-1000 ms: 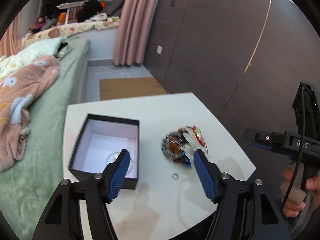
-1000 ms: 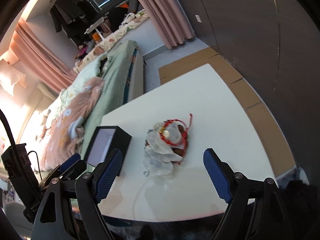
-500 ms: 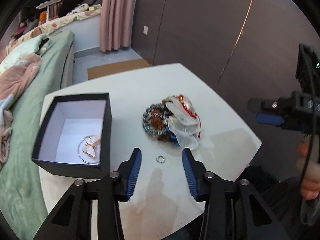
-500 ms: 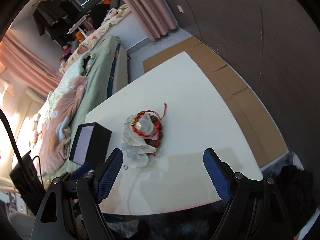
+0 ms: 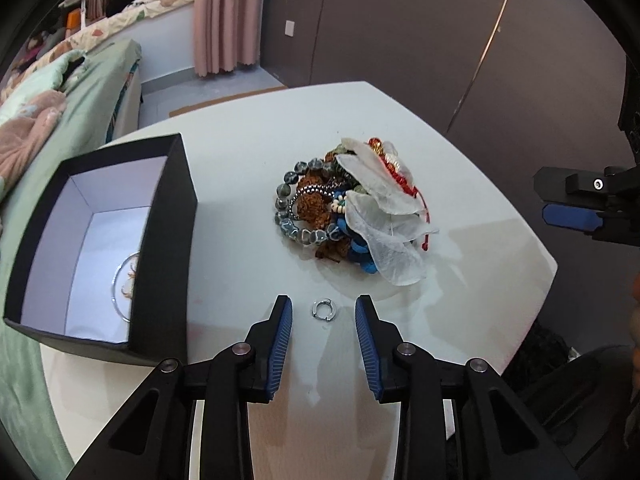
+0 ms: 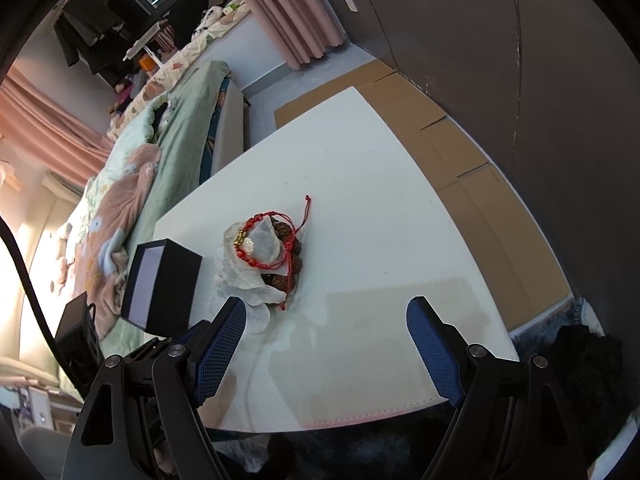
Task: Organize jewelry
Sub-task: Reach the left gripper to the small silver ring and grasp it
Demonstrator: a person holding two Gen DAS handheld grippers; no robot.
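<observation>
left gripper [image 5: 323,314] is closing around a little silver ring [image 5: 322,308] on the white table [image 5: 460,208], pads not touching it yet. right gripper [image 6: 326,322] hangs wide open, empty, near the jewelry pile [image 6: 272,248].

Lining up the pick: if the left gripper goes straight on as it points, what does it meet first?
Probably the small silver ring, lying between the closing left gripper fingertips, untouched; then the white table.

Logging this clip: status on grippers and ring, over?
Left gripper closing around ring, no contact yet. Right gripper open, empty. Box open beside it. Nothing in the way.
</observation>
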